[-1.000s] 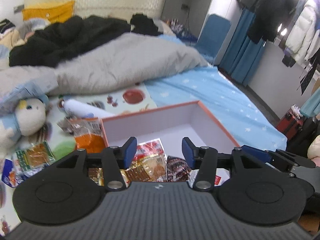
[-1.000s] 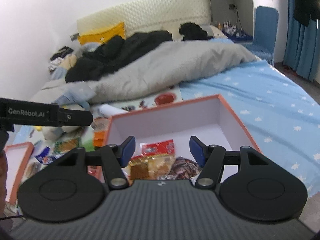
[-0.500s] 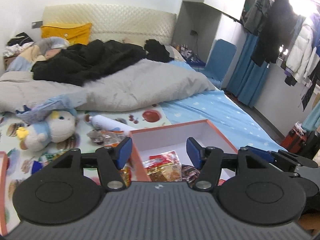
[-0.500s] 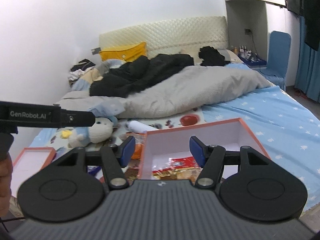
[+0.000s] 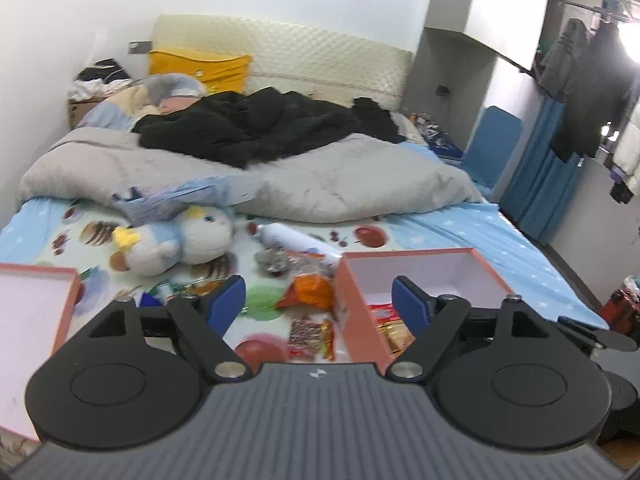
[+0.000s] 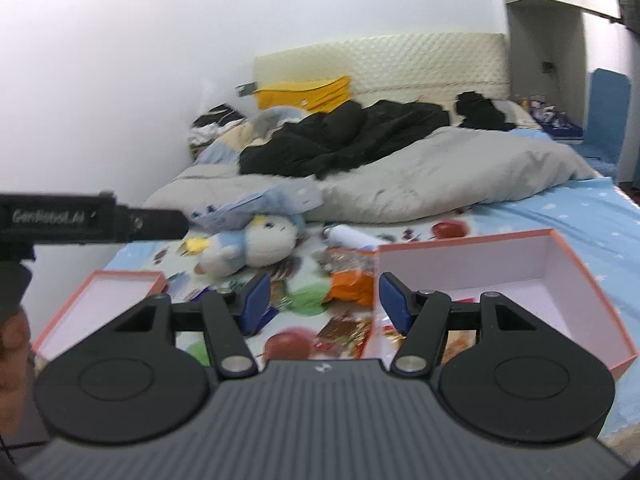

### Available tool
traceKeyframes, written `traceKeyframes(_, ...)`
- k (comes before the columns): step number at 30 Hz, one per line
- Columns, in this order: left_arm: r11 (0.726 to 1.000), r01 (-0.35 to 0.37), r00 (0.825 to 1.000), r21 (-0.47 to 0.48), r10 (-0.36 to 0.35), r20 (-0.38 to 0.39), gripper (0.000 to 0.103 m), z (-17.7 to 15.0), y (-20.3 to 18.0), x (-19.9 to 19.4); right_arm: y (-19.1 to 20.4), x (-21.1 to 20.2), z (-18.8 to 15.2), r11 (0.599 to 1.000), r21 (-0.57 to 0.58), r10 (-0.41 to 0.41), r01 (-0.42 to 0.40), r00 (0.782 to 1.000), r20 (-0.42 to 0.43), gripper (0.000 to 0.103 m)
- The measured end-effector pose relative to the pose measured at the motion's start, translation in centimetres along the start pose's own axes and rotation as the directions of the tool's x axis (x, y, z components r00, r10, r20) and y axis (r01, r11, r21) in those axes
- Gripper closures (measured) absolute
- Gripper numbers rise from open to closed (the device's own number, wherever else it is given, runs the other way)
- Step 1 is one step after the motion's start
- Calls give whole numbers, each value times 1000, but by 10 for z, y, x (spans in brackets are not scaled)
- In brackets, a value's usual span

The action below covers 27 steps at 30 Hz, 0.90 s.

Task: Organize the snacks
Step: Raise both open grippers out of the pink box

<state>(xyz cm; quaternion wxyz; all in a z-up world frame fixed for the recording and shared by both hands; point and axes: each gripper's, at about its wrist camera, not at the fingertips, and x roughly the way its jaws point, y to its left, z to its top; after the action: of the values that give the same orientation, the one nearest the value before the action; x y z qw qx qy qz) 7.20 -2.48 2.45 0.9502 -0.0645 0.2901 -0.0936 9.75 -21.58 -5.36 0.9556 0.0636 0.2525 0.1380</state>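
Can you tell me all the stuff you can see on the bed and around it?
Box: one, orange outside, white inside, on the bed, right; snack packets inside.
Box lid: one, orange rim, white inside, on the bed, left.
Orange snack bag: one, left of the box.
Dark red snack packet: one, on the sheet near the box.
Plush toy: one, white and light blue, lying down.
White bottle: one, lying behind the snacks.
Grey duvet: one, across the bed.
Black clothes: a heap, on the duvet.
Yellow pillow: one, at the headboard.
Blue chair: one, right of the bed.
Left gripper: black, blue pads, jaws opening, empty.
Right gripper: same colours, open, empty.
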Motion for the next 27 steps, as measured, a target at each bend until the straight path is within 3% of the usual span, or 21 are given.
traceKeyframes(8, 998, -68, 997, -4, 67, -33, 1, -39, 23, -2, 21, 4, -33, 1000, 14, 12, -12, 999, -31, 41)
traceKeyframes(20, 991, -135, 989, 24, 136, -64, 0, -82, 49, 11, 45, 17, -69, 999, -28, 12, -15, 993, -117, 40)
traceKeyframes(23, 988, -152, 985, 21, 154, -73, 0, -86, 58, 17, 48, 21, -73, 999, -34, 10, -15, 992, -129, 30)
traceKeyframes(27, 988, -152, 985, -16, 150, -86, 0, -89, 71, 26, 52, 26, -75, 999, -44, 8, -14, 990, -139, 29)
